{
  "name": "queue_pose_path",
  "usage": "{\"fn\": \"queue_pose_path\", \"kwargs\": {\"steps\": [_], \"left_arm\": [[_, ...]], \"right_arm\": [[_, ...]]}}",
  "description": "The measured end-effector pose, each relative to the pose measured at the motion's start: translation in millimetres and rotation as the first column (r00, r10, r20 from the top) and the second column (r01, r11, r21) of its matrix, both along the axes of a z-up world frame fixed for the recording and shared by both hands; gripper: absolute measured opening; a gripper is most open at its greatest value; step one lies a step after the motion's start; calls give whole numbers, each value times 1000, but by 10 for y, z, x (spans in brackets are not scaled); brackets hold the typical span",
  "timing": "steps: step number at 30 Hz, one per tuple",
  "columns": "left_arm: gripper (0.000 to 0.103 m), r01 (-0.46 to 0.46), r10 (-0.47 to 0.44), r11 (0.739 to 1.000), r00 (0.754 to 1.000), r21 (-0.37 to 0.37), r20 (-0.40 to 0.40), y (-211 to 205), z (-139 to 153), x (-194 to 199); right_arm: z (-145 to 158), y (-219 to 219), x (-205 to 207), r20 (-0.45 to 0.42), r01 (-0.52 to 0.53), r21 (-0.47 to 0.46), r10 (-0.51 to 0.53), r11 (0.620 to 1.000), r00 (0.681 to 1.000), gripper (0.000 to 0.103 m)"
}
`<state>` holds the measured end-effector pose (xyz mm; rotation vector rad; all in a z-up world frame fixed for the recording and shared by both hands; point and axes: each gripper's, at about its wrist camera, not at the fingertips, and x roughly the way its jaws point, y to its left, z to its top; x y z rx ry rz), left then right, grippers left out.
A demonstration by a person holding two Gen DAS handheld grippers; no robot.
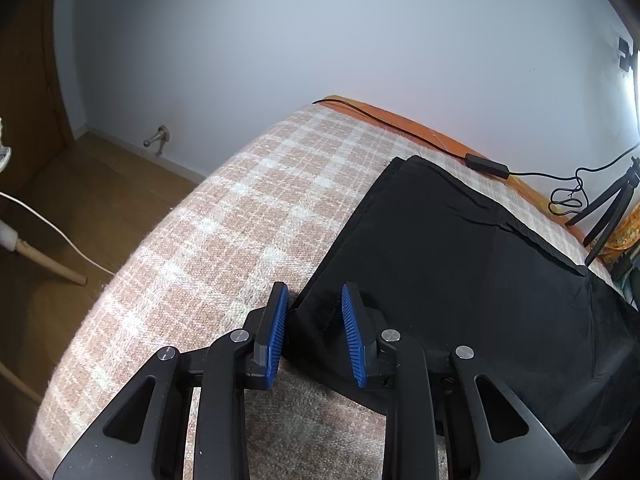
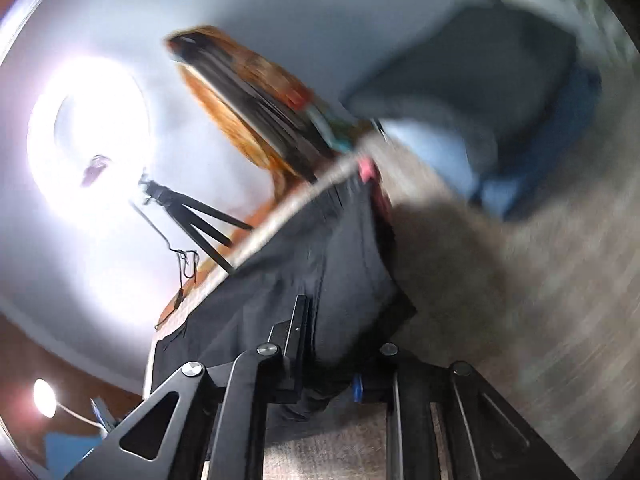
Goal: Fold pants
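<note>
Pants (image 1: 460,248), black, lie on the checked blanket (image 1: 224,216); their right part is cut off. The left gripper (image 1: 314,332) stands slightly spread around the near corner, pads (image 1: 352,332) not clearly pressing. The right gripper (image 2: 332,364), in a blurred view, seems pressed together, pinching the cloth. No writing is readable.

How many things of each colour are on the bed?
Black: 3, the pants, the cable with its box, and the tripod.
Pink and white checks: 1, the blanket.
Orange: 1, the sheet at the far edge.
Total: 5
</note>
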<state>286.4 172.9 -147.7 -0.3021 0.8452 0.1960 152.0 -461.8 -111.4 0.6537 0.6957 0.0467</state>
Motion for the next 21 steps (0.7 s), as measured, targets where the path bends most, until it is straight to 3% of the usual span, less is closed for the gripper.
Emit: {"fn": "queue_pose_path", "kwargs": {"steps": [2,6,9,11,13,16,21], "left_arm": [[26,-1,1,1000,1000,9,-1,-10,9,-1],[25,6,-6,995,1000,99,1,-96,74,-23],[26,26,-26,987,1000,156,-1,-130,124,-38],[31,5,-7,995,1000,102,12,-42,156,-77],[37,-11,11,1000,1000,-9,26,83,174,-119],[42,-32,33,981,999,-189,5,275,144,-183],[42,-36,35,968,999,-248,-11,325,87,-253]], "right_arm": [[-39,-40,60,-43,3,-92,-7,996,999,14],[-492,-94,172,-188,8,-83,-24,997,982,14],[-449,-57,152,-182,-7,-117,-15,993,983,15],[-377,-58,147,-176,-19,-117,-2,993,984,30],[-318,-52,134,-190,-11,-155,-19,988,982,42],[-269,-53,61,-198,19,-167,-53,986,979,48],[-130,132,-103,-167,6,-271,-53,963,985,48]]}}
